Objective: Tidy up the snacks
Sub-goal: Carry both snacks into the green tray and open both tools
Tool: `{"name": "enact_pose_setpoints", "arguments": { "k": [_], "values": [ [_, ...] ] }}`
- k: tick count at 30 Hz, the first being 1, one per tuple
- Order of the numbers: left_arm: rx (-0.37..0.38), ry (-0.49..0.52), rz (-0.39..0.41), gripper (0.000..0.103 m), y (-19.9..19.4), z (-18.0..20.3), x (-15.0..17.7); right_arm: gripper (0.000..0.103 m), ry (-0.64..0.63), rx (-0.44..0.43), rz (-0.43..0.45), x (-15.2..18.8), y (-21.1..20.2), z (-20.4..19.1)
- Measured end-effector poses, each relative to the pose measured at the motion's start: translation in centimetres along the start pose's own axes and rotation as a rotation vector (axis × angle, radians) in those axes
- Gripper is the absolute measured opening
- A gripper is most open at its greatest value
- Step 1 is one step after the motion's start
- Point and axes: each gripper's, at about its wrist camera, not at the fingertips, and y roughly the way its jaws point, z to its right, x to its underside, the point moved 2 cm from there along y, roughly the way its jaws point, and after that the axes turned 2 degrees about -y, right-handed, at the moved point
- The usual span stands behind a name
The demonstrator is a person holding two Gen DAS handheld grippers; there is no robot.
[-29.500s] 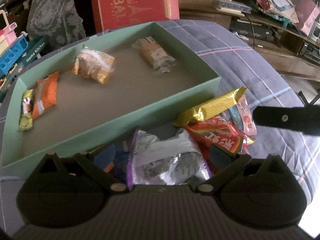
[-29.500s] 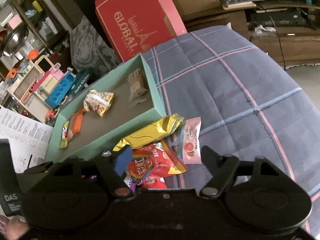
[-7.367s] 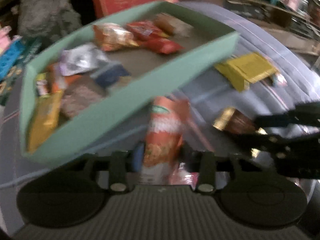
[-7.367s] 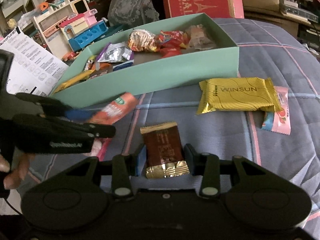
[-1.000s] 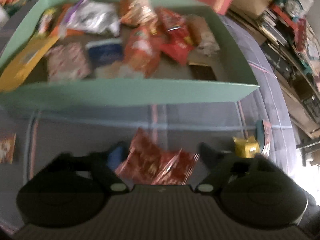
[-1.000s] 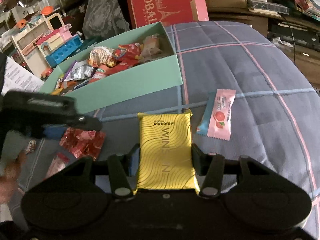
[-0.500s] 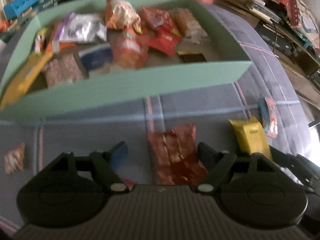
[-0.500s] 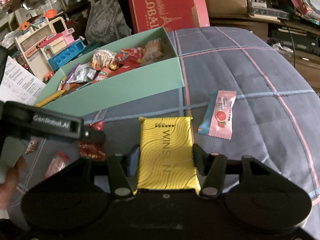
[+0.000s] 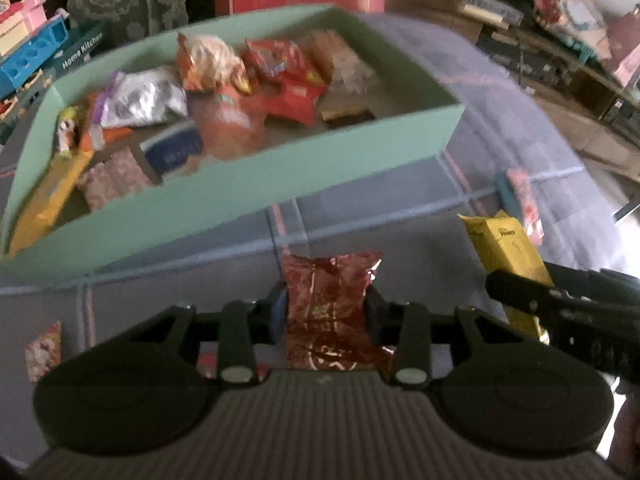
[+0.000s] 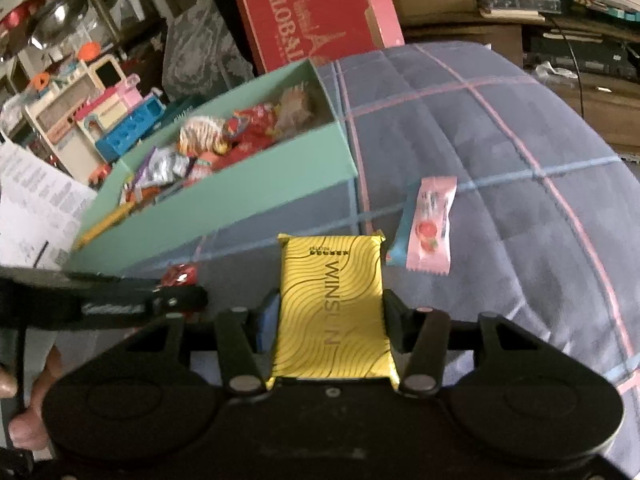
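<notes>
My left gripper [image 9: 326, 300] has its jaws closing, and the pads press on a crinkled red snack packet [image 9: 326, 320] just above the quilt. Ahead of it sits the green box [image 9: 240, 216], holding several snacks. My right gripper [image 10: 330, 300] is closing too, with its jaws tight on a yellow WINSUN packet [image 10: 332, 312]. A pink candy packet [image 10: 428, 228] lies on the quilt just beyond it to the right. In the right wrist view the left gripper [image 10: 176, 302] shows at the left with the red packet [image 10: 180, 274]. The left wrist view shows the right gripper [image 9: 560, 300] holding the yellow packet [image 9: 504, 244].
A small patterned packet [image 9: 42, 344] lies on the quilt at the left, and another packet [image 9: 208, 360] peeks out under my left gripper. A red GLOBAL carton [image 10: 312, 12], a toy kitchen [image 10: 100, 120] and a printed sheet [image 10: 32, 208] stand behind and left of the box. A hand [image 10: 36, 400] holds the left gripper.
The left jaws have drawn in from wide apart onto the red packet, which now sits straight between them and slightly raised. The right gripper still holds the yellow packet, nearly in place.
</notes>
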Motion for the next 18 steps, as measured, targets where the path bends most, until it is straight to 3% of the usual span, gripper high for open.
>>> {"name": "enact_pose_setpoints", "arguments": {
  "k": [6, 11, 18],
  "values": [
    [0.007, -0.022, 0.137, 0.037, -3.6, -1.7, -3.6, 0.052, -0.017, -0.032, 0.090, -4.3, -1.1, -1.2],
    [0.002, -0.041, 0.211, 0.037, -4.1, -3.0, -8.3, 0.052, -0.042, -0.069, 0.147, -9.1, -0.2, -2.9],
    [-0.001, -0.029, 0.217, 0.037, -2.0, -4.1, -12.3, 0.052, -0.060, -0.074, 0.134, -13.5, 3.9, -4.5]
  ]
}}
